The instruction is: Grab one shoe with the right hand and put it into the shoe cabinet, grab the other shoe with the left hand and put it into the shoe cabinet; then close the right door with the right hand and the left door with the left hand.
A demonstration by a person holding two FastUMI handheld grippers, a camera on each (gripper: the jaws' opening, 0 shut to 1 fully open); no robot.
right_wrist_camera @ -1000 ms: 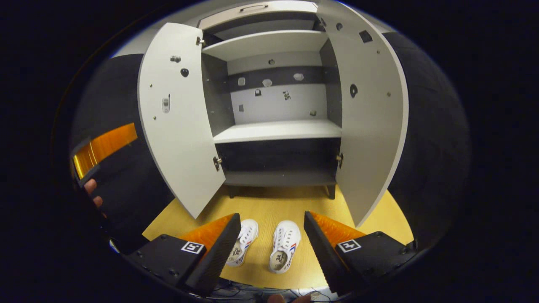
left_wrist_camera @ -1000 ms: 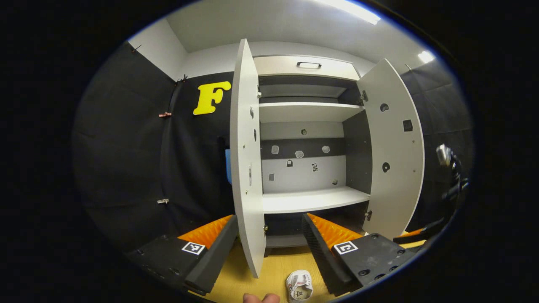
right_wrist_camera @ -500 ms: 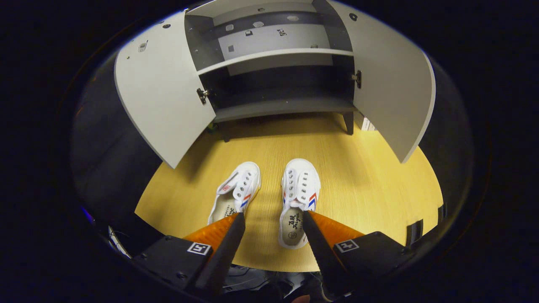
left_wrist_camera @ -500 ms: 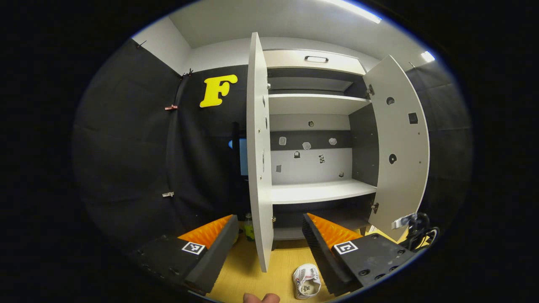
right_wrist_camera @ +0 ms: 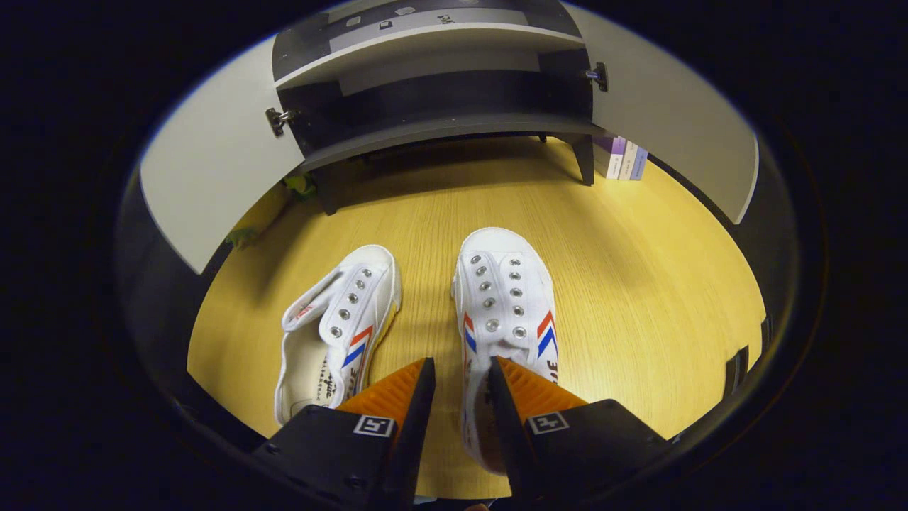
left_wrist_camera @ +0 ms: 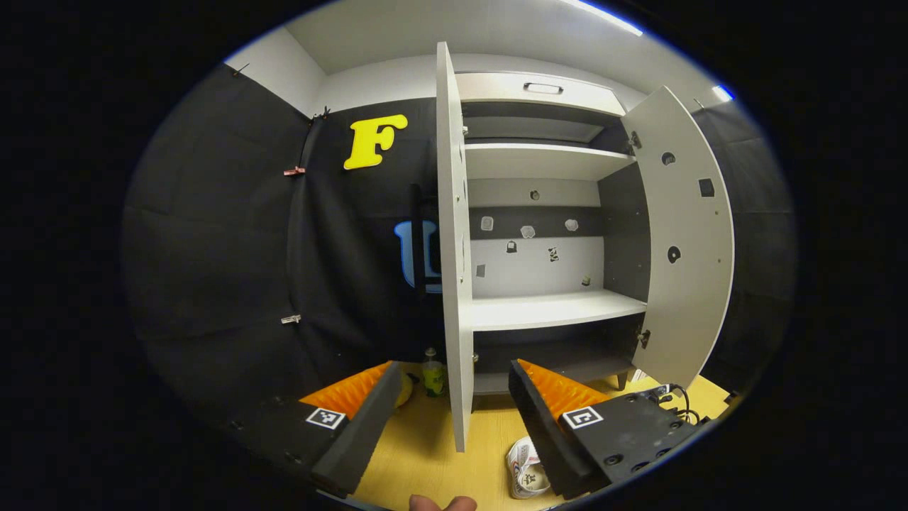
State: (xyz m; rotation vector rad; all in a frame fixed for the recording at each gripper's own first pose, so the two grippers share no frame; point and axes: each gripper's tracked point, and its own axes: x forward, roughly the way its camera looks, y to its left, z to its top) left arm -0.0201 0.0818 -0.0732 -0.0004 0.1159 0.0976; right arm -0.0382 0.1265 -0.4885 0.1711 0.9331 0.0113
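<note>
Down low, the right gripper straddles the inner side wall of the right shoe, fingers narrowed around it, though I cannot tell whether both press on it. Just beside lies the left shoe, both on the wooden floor before the open shoe cabinet. The left gripper hangs spread wide, facing the left door edge-on.

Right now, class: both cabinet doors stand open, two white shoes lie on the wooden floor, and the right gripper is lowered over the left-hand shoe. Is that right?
One slip. In the right gripper view the right gripper is lowered over the right-hand shoe, one finger either side of its inner edge, not the left-hand shoe. Both cabinet doors do stand open, and both white shoes lie on the wooden floor.
</note>
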